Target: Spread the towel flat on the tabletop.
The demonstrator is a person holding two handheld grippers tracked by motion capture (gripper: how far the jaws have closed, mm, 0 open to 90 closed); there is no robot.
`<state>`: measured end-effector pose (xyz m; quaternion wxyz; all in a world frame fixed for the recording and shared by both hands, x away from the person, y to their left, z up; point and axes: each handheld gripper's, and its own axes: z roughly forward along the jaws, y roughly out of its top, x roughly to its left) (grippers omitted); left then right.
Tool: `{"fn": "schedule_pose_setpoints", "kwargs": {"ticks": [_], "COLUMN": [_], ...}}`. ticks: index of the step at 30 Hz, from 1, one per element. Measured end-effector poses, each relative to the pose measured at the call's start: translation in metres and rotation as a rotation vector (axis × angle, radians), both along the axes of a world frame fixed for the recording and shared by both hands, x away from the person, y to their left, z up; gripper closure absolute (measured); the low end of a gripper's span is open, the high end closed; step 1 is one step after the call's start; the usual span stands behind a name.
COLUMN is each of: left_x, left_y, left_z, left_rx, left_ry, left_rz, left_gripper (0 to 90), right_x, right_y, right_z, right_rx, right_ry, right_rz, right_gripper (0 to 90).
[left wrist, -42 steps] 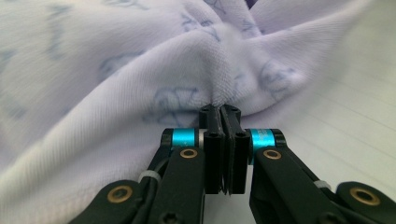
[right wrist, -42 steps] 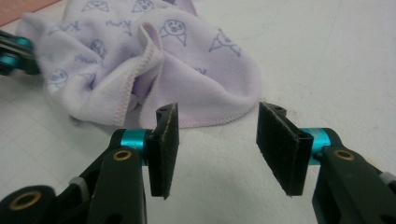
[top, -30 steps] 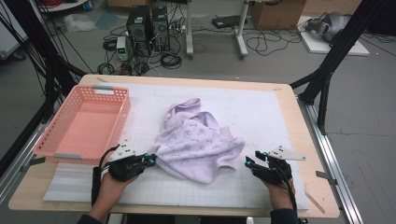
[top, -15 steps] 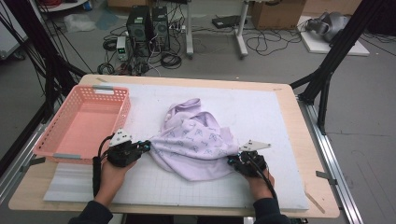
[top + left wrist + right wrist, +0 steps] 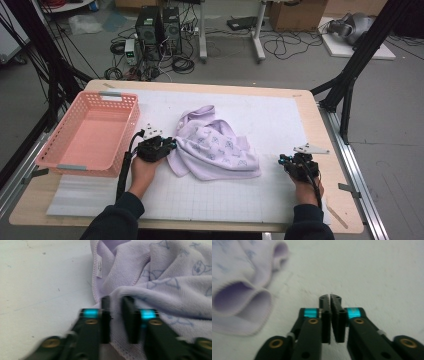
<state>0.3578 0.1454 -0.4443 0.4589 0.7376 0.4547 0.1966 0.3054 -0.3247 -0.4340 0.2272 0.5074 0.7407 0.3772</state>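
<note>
**High view: left gripper at the towel's edge, right gripper off to the side**

The lilac towel [image 5: 215, 150] is lying crumpled on the white mat [image 5: 280, 115], with the left gripper [image 5: 167, 146] sitting right at its near-left edge and the right gripper [image 5: 286, 160] resting well apart from the cloth's other side. A pink basket [image 5: 55, 160] is standing beside the left hand [image 5: 142, 170].

In the left gripper view, the left gripper [image 5: 116, 315] is showing its jaws a narrow gap apart; they have just been opening, and a hemmed fold of the towel [image 5: 160, 282] is lying between and ahead of them (the pads are not pressing on it). A small white label [image 5: 99, 266] is hanging just beyond the left jaw's tip.

In the right gripper view, the right gripper [image 5: 330, 300] is keeping its jaws together with nothing between them, bare mat ahead of the tips. The towel [image 5: 242, 287] is bunching up well to the left of these jaws.
</note>
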Motion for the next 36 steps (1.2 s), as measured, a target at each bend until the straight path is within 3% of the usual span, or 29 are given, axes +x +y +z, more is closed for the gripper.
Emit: {"fn": "schedule_pose_setpoints", "kwargs": {"ticks": [2, 4, 6, 8, 10, 13, 18, 19, 20, 24, 26, 27, 28, 29, 30, 32, 36], "left_x": [-0.002, -0.008, -0.018, -0.033, -0.045, -0.055, -0.05, -0.049, -0.048, -0.051, -0.053, -0.053, -0.053, -0.052, -0.051, -0.048, -0.042], "left_y": [0.008, 0.015, 0.019, 0.023, 0.028, 0.029, 0.01, 0.006, 0.002, -0.007, -0.009, -0.009, -0.009, -0.009, -0.008, 0.0, 0.018], "left_z": [0.004, 0.008, 0.011, 0.012, 0.01, 0.006, -0.006, -0.007, -0.007, -0.007, -0.007, -0.006, -0.006, -0.004, -0.003, -0.001, 0.004], "left_rx": [-0.002, -0.005, 0.009, 0.017, -0.005, -0.021, 0.05, 0.099, 0.133, 0.18, 0.168, 0.159, 0.15, 0.146, 0.16, 0.123, 0.064], "left_ry": [0.006, 0.012, 0.01, -0.019, -0.029, -0.006, 0.049, 0.071, 0.068, 0.031, 0.026, 0.036, 0.051, 0.061, 0.05, 0.043, 0.049], "left_rz": [0.001, -0.037, -0.075, -0.102, -0.119, -0.157, -0.195, -0.2, -0.204, -0.211, -0.265, -0.284, -0.286, -0.281, -0.263, -0.23, -0.19], "left_gripper": [49.6, 44.2, 42.4, 42.2, 43.3, 44.3, 44.9, 44.7, 44.0, 45.7, 63.9, 73.8, 82.7, 85.6, 86.2, 86.6, 86.6], "right_x": [0.0, -0.001, -0.002, -0.003, -0.006, -0.01, -0.01, -0.008, -0.004, 0.015, 0.022, 0.024, 0.026, 0.028, 0.029, 0.03, 0.046], "right_y": [0.004, 0.01, 0.016, 0.019, 0.021, 0.022, 0.042, 0.047, 0.052, 0.075, 0.085, 0.087, 0.087, 0.086, 0.086, 0.089, 0.076], "right_z": [0.002, 0.002, 0.002, 0.002, 0.004, 0.007, 0.014, 0.014, 0.013, -0.001, -0.011, -0.015, -0.015, -0.014, -0.013, -0.008, -0.003], "right_rx": [0.022, 0.011, 0.012, 0.013, 0.03, 0.091, 0.167, 0.16, 0.14, 0.03, -0.034, -0.036, 0.0, 0.007, 0.003, -0.075, -0.078], "right_ry": [-0.023, -0.03, -0.036, -0.047, -0.053, -0.08, -0.129, -0.129, -0.118, -0.021, 0.022, 0.047, 0.055, 0.066, 0.07, 0.045, -0.026], "right_rz": [0.037, 0.066, 0.09, 0.108, 0.11, 0.144, 0.194, 0.192, 0.187, 0.198, 0.215, 0.228, 0.234, 0.264, 0.293, 0.318, 0.172], "right_gripper": [79.1, 75.0, 72.3, 70.8, 69.6, 64.6, 49.5, 48.3, 48.0, 44.7, 47.9, 52.7, 61.0, 73.3, 78.2, 81.7, 82.0]}}
